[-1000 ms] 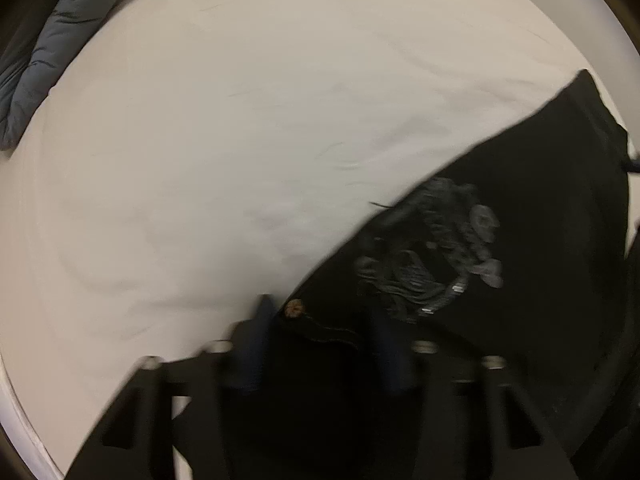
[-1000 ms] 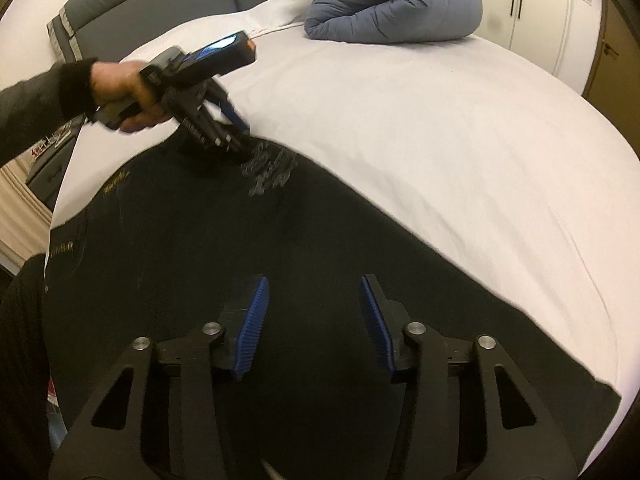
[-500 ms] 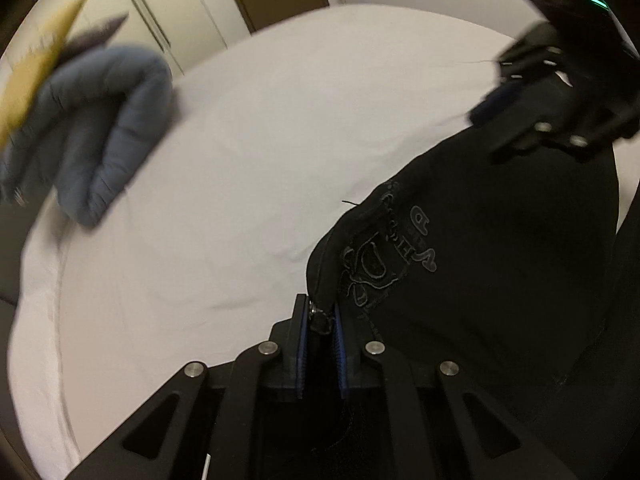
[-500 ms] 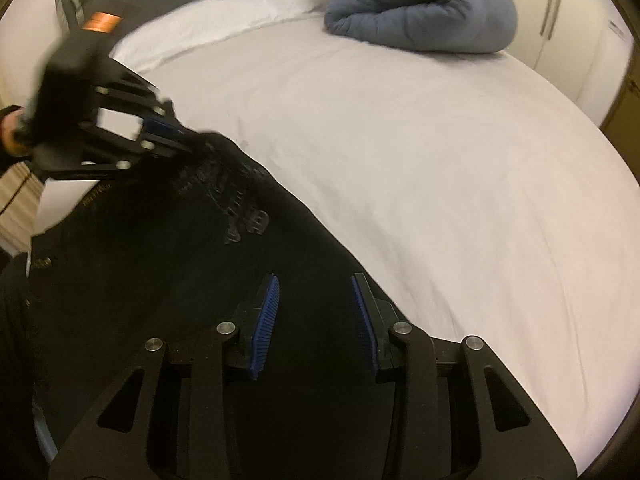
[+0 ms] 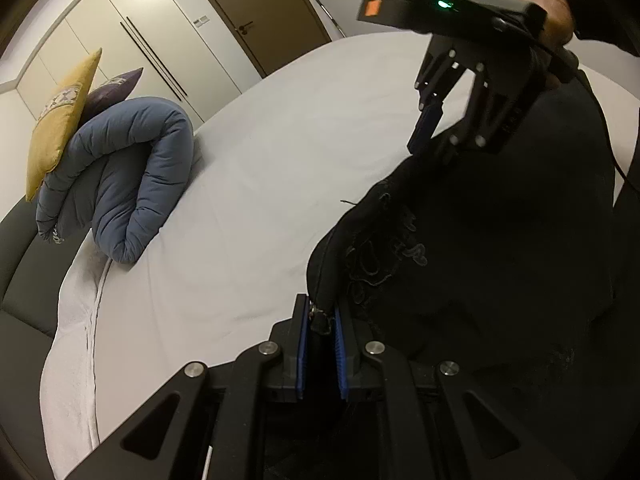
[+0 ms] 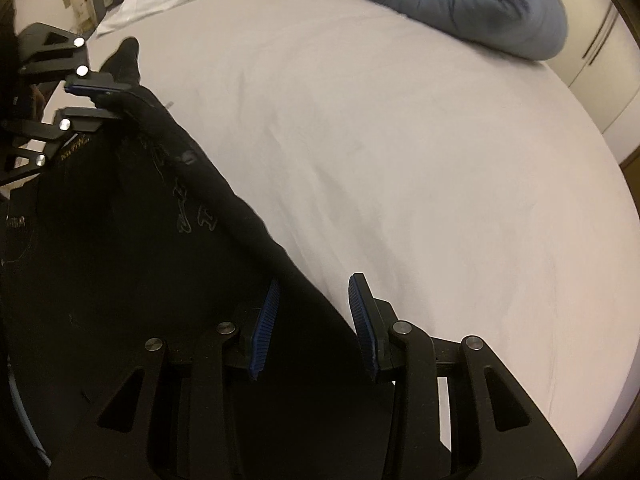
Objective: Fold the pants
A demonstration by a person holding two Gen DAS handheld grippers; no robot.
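The black pants with pale embroidery lie on the white bed sheet. My left gripper is shut on the waist edge of the pants by a metal button and holds it raised off the sheet. In the right wrist view the pants fill the lower left, and the left gripper shows at far left, clamped on the cloth. My right gripper is open, its jaws straddling the pants' edge without closing on it. It also shows in the left wrist view, at the pants' far edge.
A rolled blue-grey duvet lies at the head of the bed, with a yellow cushion and a purple cushion behind it. Wardrobe doors and a brown door stand beyond. The duvet shows in the right wrist view.
My left gripper closed on the pants' waist edge and lifted it, tilting upward. The right gripper stayed open and shifted toward the pants' edge near the sheet.
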